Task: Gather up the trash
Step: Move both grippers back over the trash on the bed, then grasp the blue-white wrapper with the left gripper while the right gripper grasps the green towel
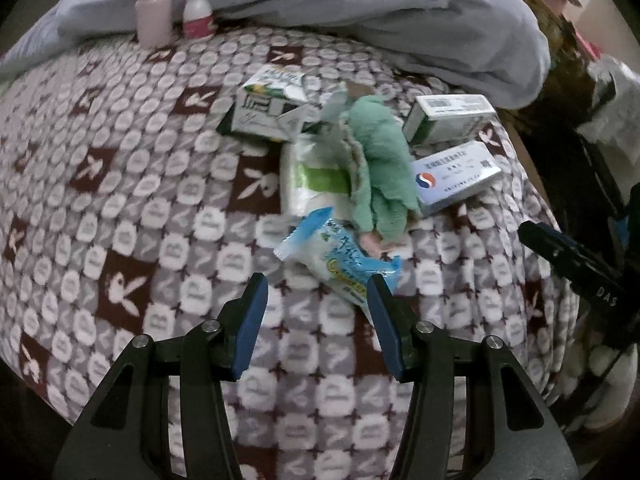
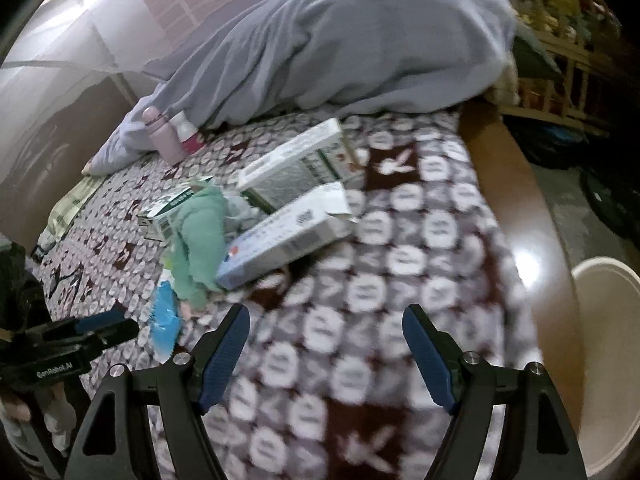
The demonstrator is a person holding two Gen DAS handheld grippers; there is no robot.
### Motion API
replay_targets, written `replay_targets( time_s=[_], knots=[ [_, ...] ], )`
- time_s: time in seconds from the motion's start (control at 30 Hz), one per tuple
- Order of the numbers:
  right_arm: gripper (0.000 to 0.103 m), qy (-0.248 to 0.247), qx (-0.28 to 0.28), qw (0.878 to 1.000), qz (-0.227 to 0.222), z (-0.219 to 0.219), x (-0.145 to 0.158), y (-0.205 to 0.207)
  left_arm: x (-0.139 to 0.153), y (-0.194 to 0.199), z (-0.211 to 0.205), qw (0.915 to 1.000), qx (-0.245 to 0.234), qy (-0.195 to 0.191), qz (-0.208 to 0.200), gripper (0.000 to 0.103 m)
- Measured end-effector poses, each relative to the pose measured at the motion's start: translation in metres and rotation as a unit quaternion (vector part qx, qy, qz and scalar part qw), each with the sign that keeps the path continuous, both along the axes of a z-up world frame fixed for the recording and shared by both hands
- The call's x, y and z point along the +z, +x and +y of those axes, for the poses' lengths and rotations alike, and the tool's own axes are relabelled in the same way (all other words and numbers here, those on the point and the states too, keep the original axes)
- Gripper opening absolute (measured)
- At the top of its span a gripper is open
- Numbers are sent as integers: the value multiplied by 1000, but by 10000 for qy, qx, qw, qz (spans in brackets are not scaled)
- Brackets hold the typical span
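Both tongs gape empty — left tongs [image 1: 316, 288], right tongs [image 2: 326, 320]. The blue wrapper [image 1: 340, 260] lies just ahead on the patterned blanket [image 1: 120, 200].

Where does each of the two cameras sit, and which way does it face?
Left wrist: on the left gripper, angled down at the blue wrapper and litter on the patterned blanket; its own open fingers show, the right gripper's at the edge.
Right wrist: on the right gripper, angled down across the bed; open fingers show, beige bin beside.
Shared: green cloth, boxes, pink bottle.
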State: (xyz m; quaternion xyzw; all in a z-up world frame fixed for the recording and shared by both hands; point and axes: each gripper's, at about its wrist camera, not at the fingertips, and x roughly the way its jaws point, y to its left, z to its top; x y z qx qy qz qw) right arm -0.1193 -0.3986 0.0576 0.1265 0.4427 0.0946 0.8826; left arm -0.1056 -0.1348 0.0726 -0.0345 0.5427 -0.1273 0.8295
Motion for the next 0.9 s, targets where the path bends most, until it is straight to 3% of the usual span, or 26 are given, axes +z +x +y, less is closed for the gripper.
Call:
replay_targets(
  time_s=[0.33,0.6,0.63,0.73,0.9],
  knots=[
    [77,37,278,9996,-51,28,5,20,-24,16,-11,9968,230,-702,315,52],
    [77,55,606,9980,-166,55,11,37,-35,30,-8,9924,326,-1141,320,51],
    [77,61,626,9979,-167,57,11,39,-36,31,-8,9924,293,-1152,315,51],
    [77,97,682,9975,-151,63,9,45,-37,32,-8,9915,132,-1240,361,35],
    [77,74,903,9958,-155,81,8,59,-25,26,5,9914,-11,-1271,308,32]
  ],
)
